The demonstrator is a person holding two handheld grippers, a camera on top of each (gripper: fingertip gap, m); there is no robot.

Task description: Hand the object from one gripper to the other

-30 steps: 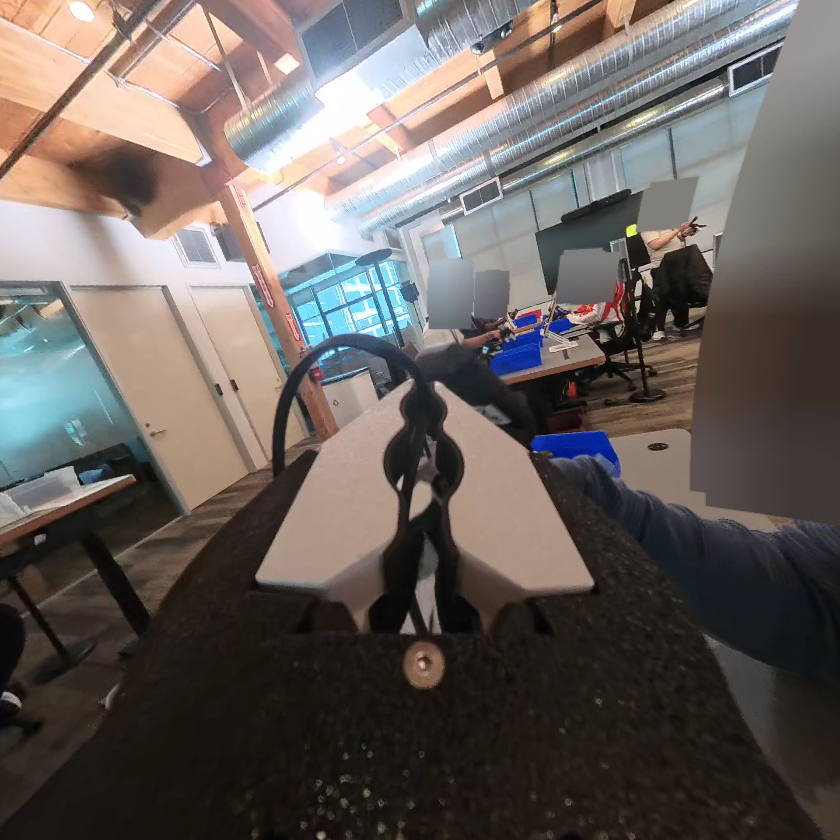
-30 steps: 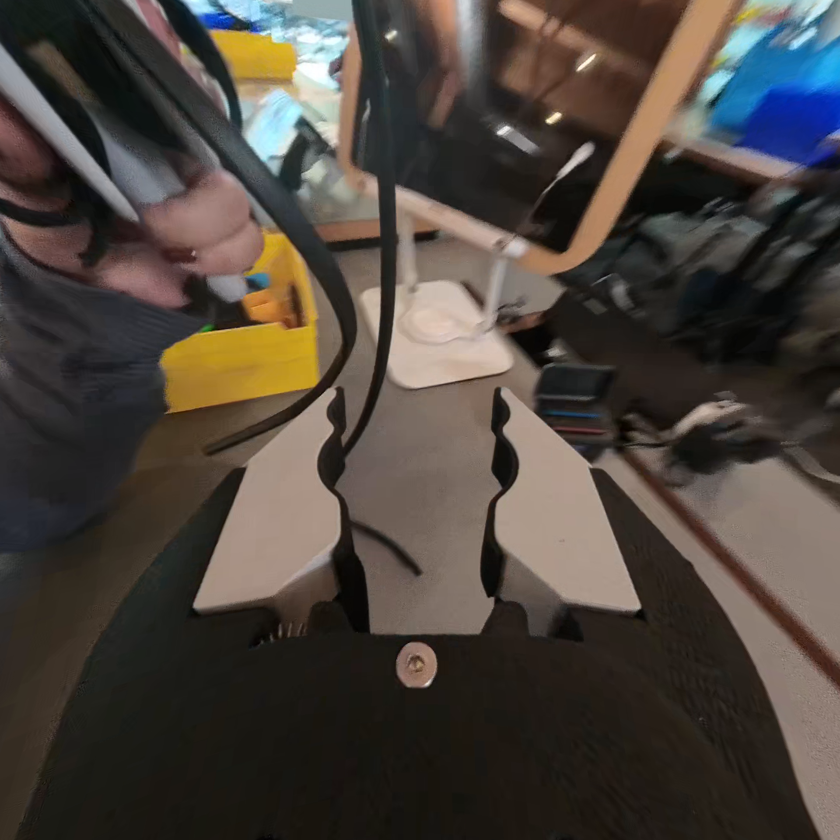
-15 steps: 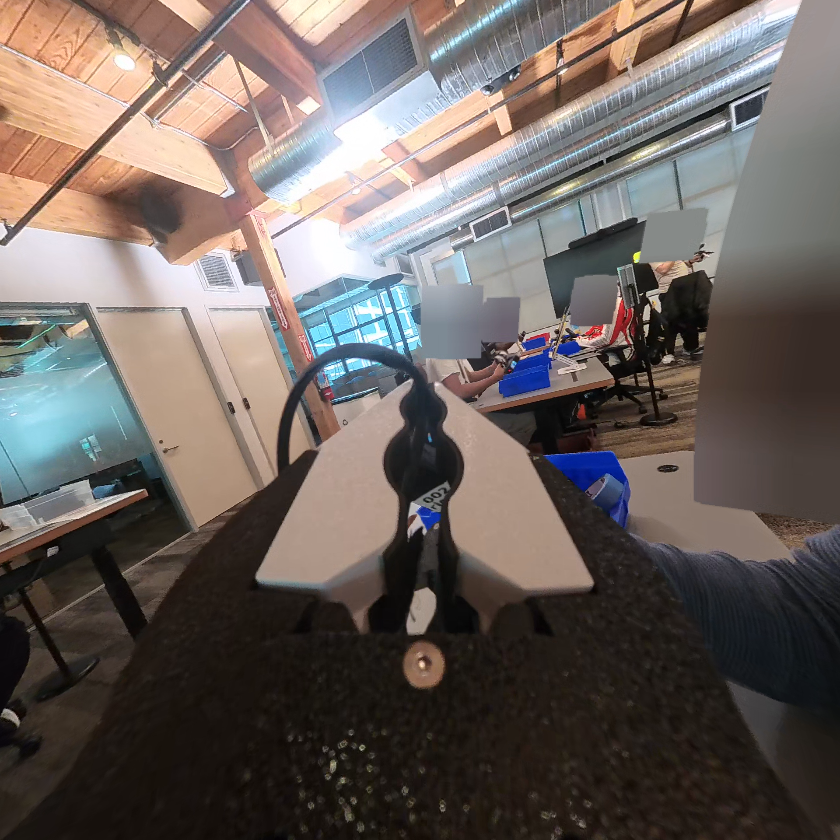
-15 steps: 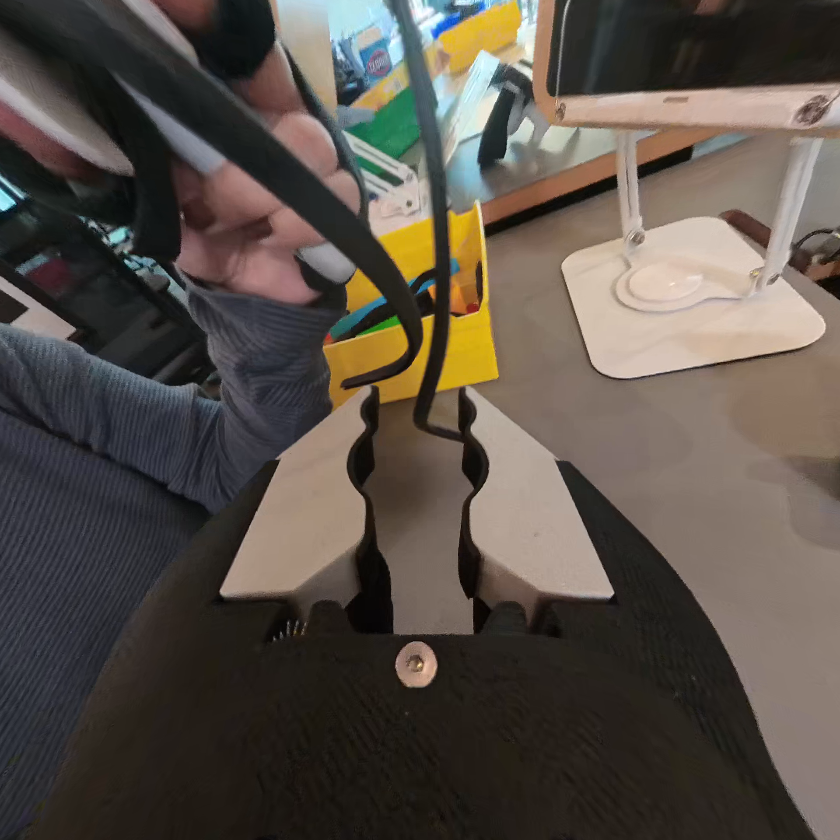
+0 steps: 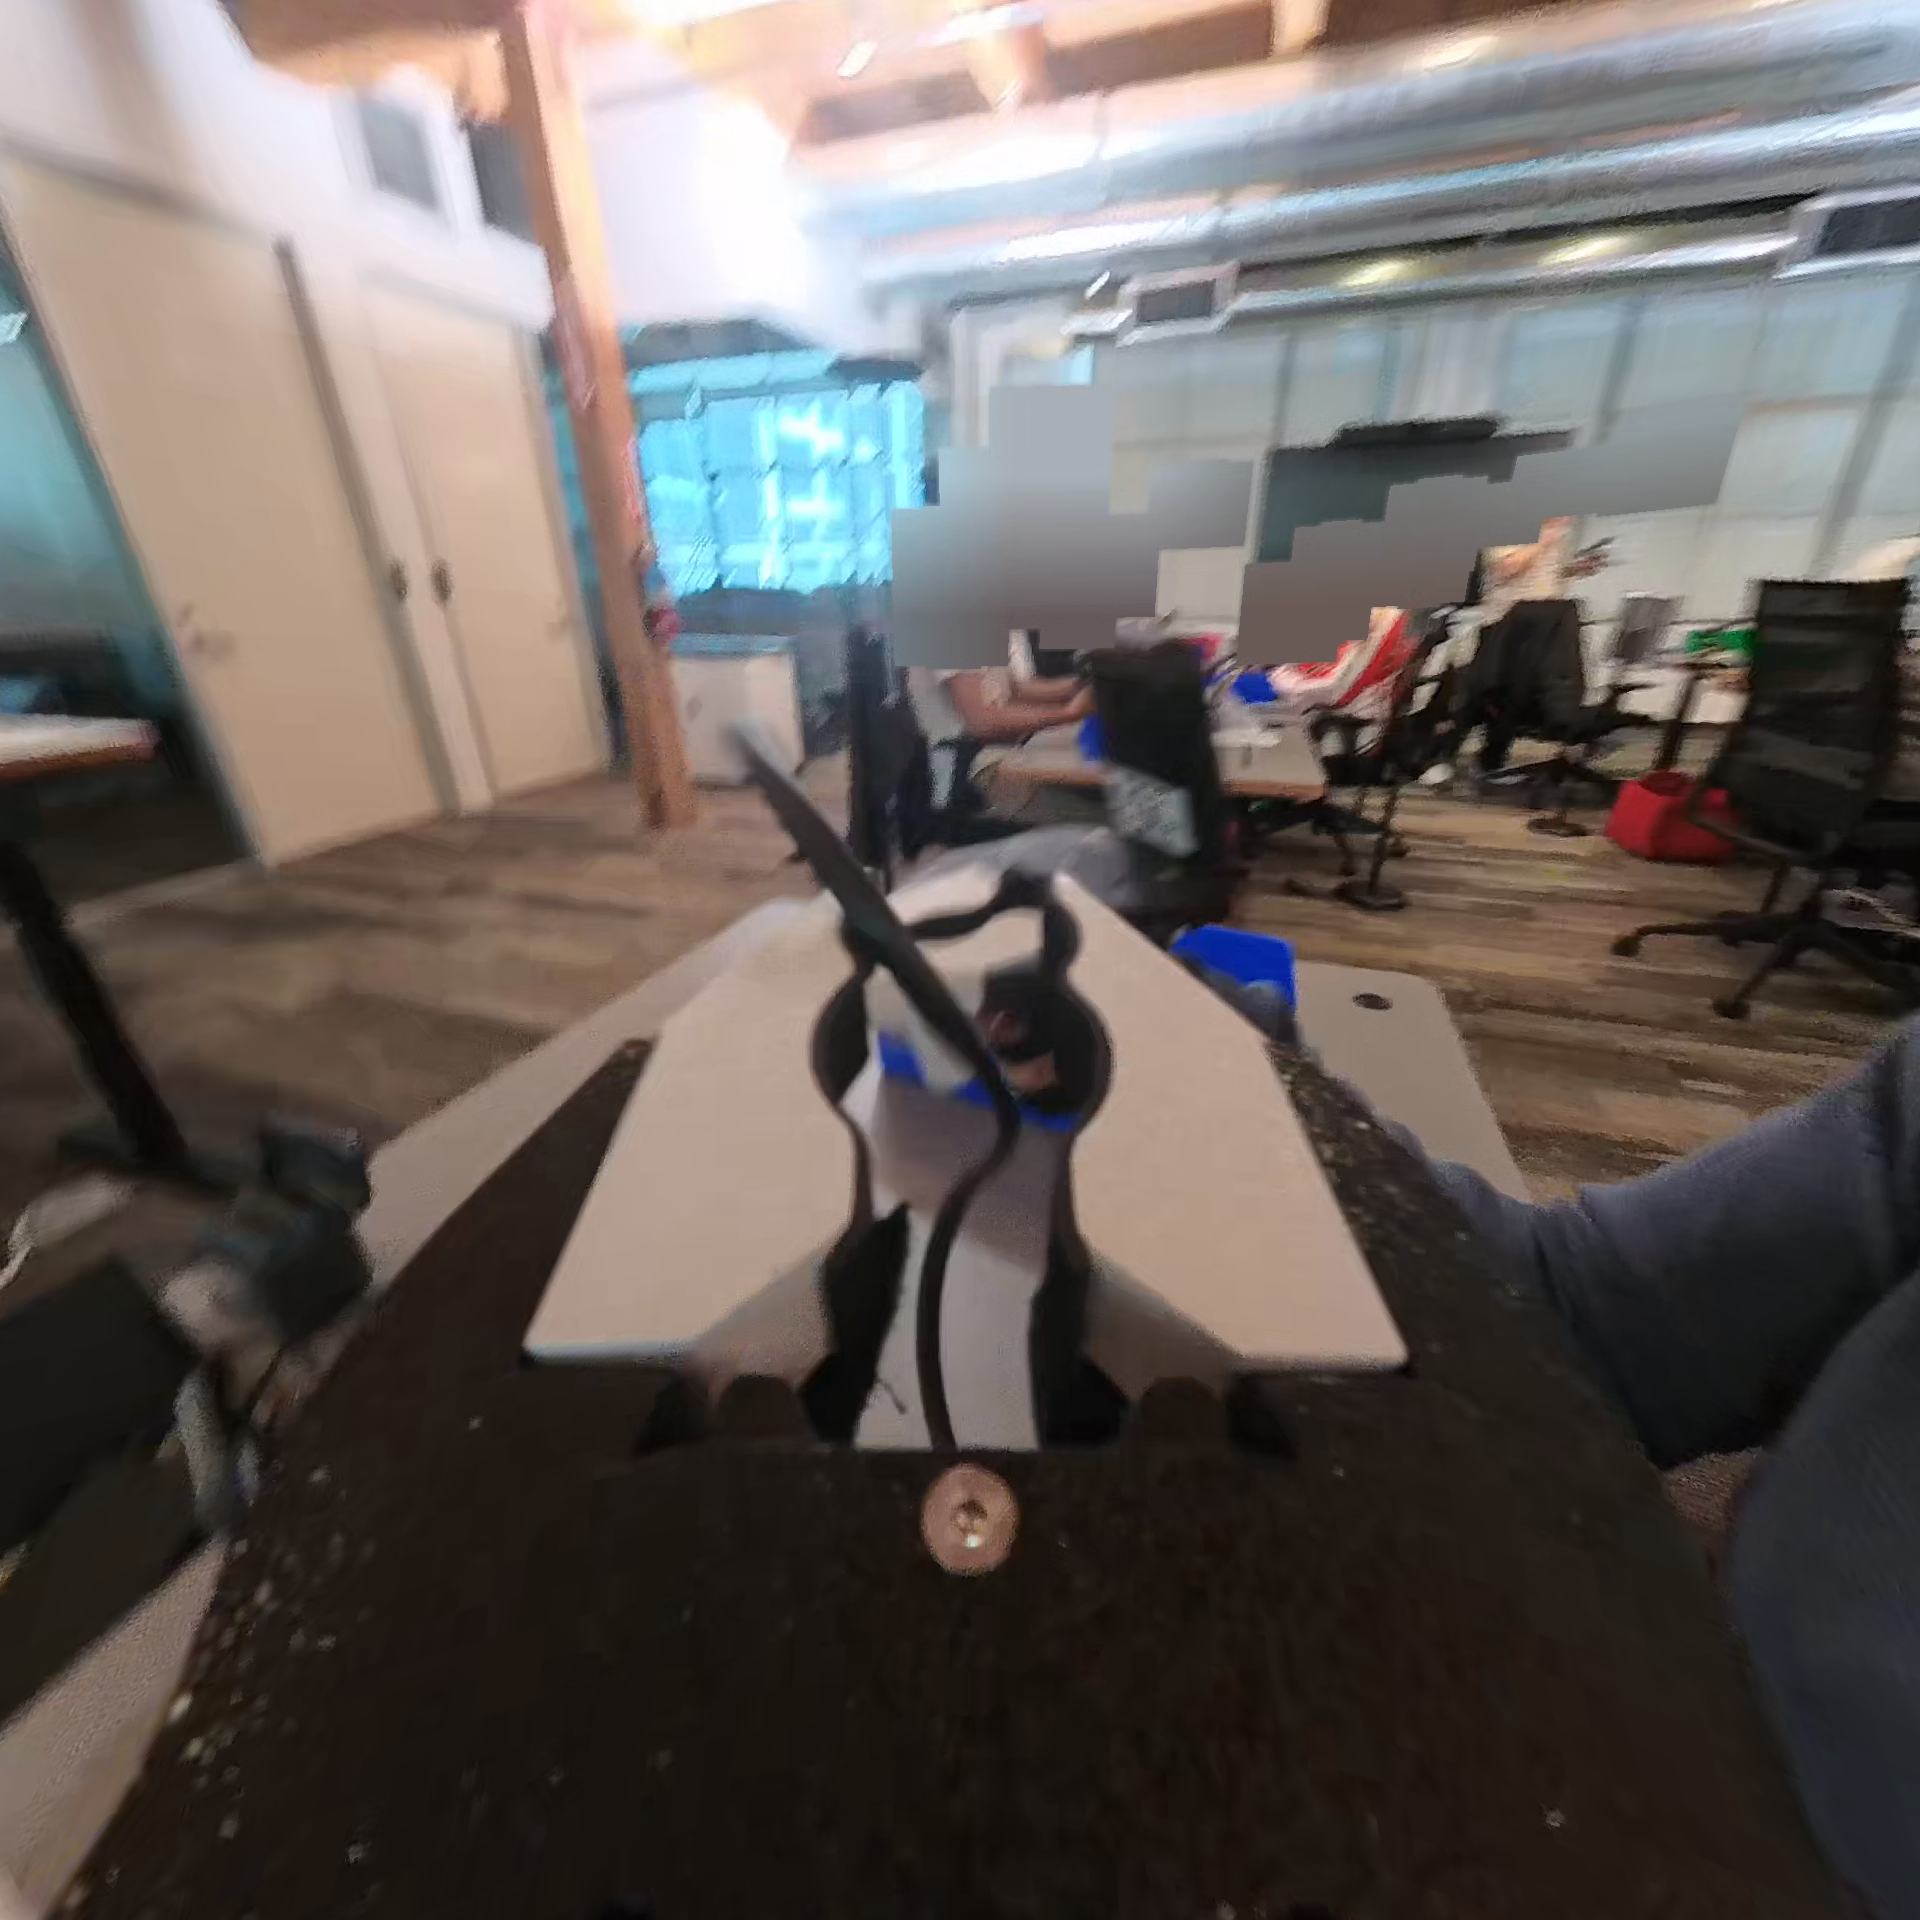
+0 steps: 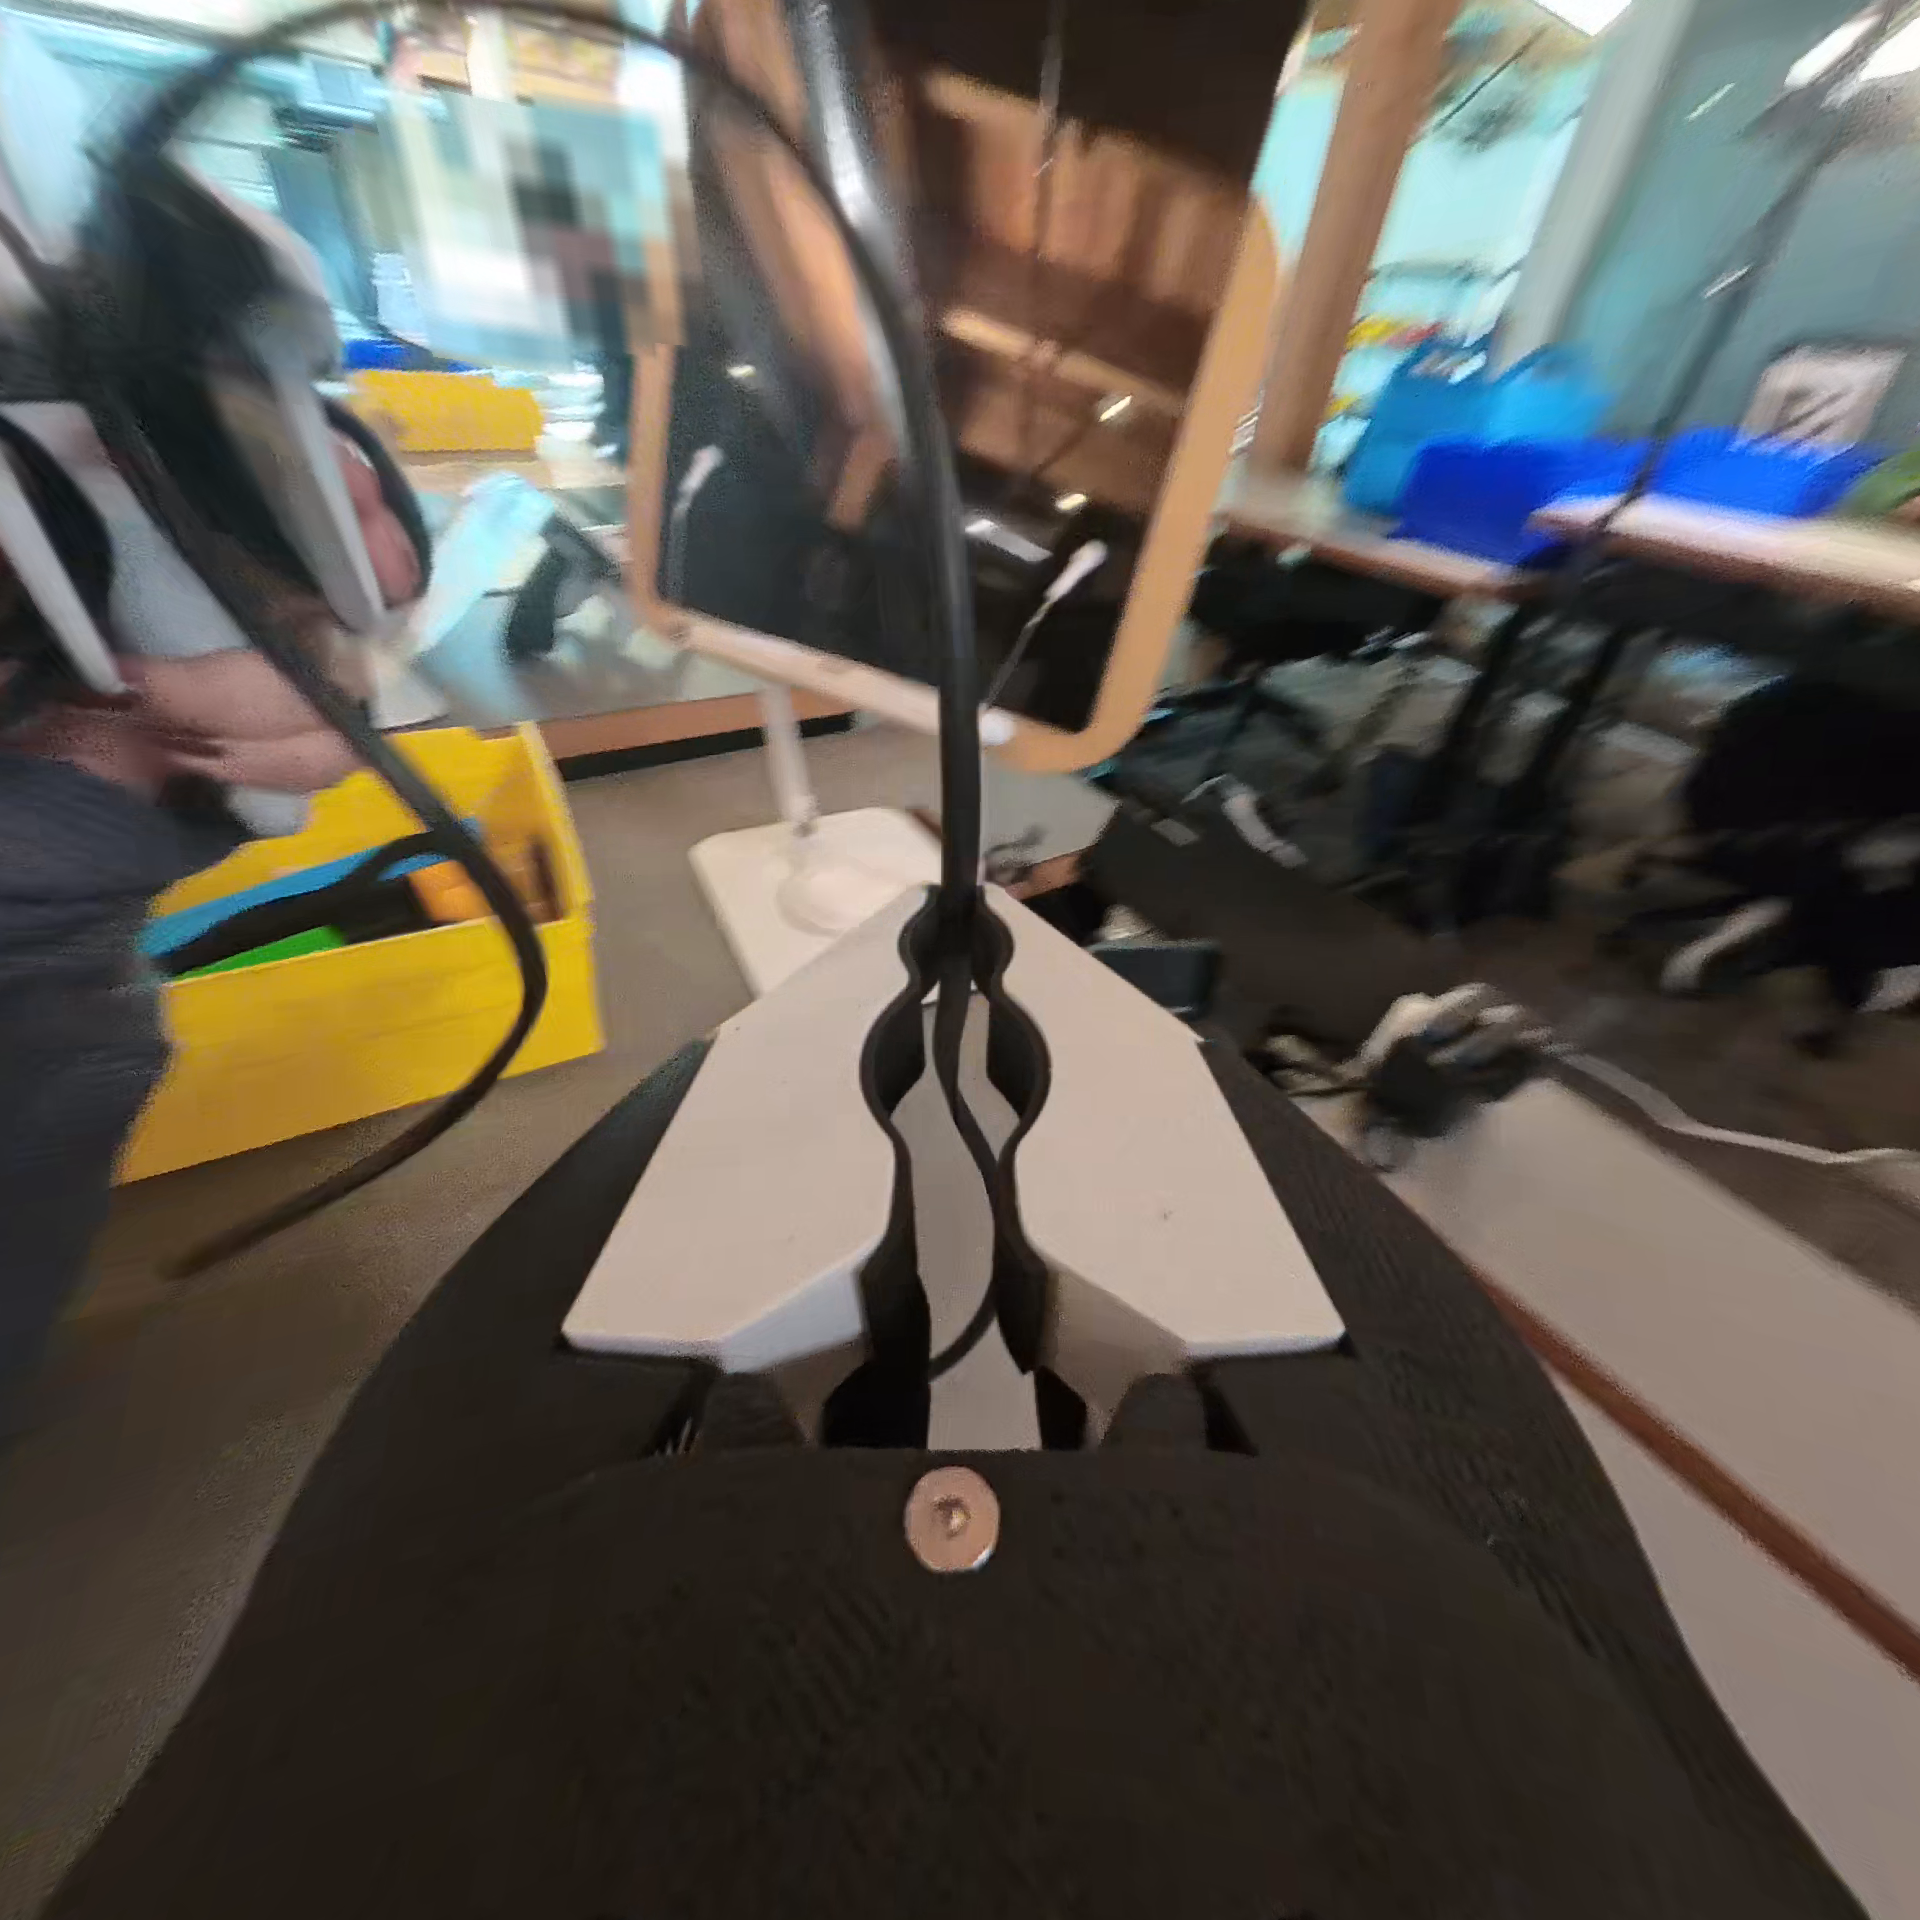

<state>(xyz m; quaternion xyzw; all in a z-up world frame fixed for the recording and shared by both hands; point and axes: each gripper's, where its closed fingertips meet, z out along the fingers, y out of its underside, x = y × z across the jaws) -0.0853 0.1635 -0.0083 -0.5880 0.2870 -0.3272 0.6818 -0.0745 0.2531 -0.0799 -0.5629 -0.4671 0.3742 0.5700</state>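
Observation:
The object is a long black strap. In the right wrist view my right gripper (image 6: 954, 906) is shut on the strap (image 6: 958, 727), pinched at the fingertips, and the strap arcs up and left to my left gripper (image 6: 177, 520). In the left wrist view my left gripper (image 5: 951, 920) has its fingers apart. The strap (image 5: 821, 831) runs loosely through the gap, slanting up to the left, with space between it and the right pad. The frames are blurred by motion.
A yellow bin (image 6: 364, 997) with coloured items stands on the grey table (image 6: 644, 831) at the left. A framed screen (image 6: 935, 416) on a white stand base (image 6: 758, 894) stands behind my right gripper. A person's sleeve (image 5: 1714, 1247) and a blue bin (image 5: 1236, 961) are at the right. The gap from one gripper's tips to the other's is roughly 12 cm.
My right gripper's fingers closed from wide open onto the strap. My left gripper, shut on the strap before, has opened. The left view has swung downward.

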